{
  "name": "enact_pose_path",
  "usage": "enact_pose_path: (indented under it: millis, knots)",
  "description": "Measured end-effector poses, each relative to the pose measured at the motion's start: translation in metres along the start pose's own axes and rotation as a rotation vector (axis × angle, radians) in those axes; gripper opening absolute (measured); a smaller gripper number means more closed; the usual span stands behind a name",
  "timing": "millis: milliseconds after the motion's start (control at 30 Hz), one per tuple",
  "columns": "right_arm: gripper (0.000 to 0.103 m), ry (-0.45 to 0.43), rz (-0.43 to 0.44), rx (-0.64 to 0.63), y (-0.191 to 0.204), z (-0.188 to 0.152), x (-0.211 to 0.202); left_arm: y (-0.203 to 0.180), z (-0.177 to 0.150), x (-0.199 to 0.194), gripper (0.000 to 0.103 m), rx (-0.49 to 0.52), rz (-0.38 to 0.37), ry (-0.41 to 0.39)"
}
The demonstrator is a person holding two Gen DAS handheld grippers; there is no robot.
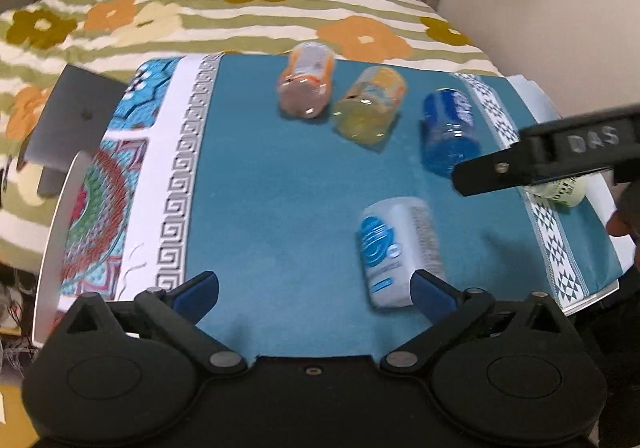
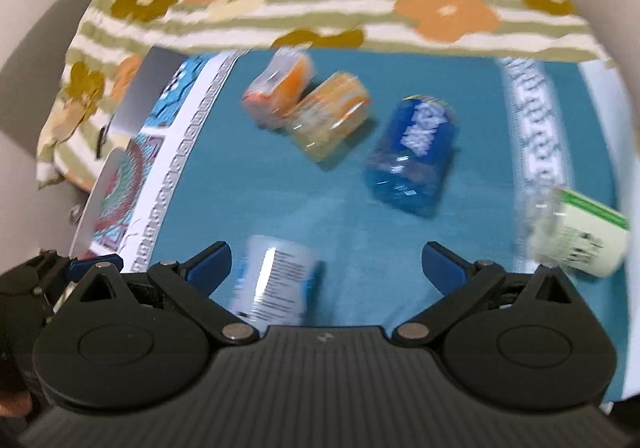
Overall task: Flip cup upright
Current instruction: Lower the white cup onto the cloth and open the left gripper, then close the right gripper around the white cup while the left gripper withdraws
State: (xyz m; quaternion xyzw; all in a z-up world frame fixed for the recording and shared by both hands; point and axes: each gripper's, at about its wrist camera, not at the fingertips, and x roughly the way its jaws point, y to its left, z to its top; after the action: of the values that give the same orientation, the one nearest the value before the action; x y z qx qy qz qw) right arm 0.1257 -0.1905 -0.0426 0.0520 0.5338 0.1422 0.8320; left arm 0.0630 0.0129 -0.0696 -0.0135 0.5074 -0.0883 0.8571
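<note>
Several cups lie on their sides on a teal cloth (image 1: 260,187). A white and blue cup (image 1: 400,252) lies nearest, just ahead of my open left gripper (image 1: 316,288), by its right finger; it also shows in the right wrist view (image 2: 276,280). Farther off lie an orange cup (image 1: 306,83), a yellow-orange cup (image 1: 370,105) and a blue cup (image 1: 450,131). A pale green cup (image 2: 576,236) lies at the right. My right gripper (image 2: 328,268) is open and empty above the cloth; its body shows in the left wrist view (image 1: 560,151).
The cloth covers a small table with patterned borders (image 1: 176,183). A flowered striped blanket (image 1: 240,19) lies behind it. A grey flat object (image 1: 76,119) sits at the table's left edge.
</note>
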Motion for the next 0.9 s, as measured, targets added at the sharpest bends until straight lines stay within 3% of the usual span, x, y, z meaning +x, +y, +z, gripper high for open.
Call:
enact_pose_path:
  millis: [167,333,567,733,900]
  knots:
    - [0.103,0.167,0.078,0.085,0.011,0.013,0.046,0.026,-0.007,0.0,0.103,-0.057,-0.012,0.008]
    - [0.101,0.261,0.103,0.177,0.011,0.018,0.081,0.044,-0.012,-0.001,0.103,-0.074,-0.009,0.014]
    - [0.093,0.312,0.116,0.268,0.005,0.019,0.102,0.063,-0.015,0.002,0.103,-0.087,-0.015,0.029]
    - [0.077,0.339,0.12,0.314,-0.001,0.018,0.112,0.069,-0.016,0.005,0.103,-0.091,-0.021,0.04]
    - [0.074,0.329,0.127,0.327,-0.004,0.016,0.114,0.07,-0.016,0.007,0.103,-0.092,-0.028,0.048]
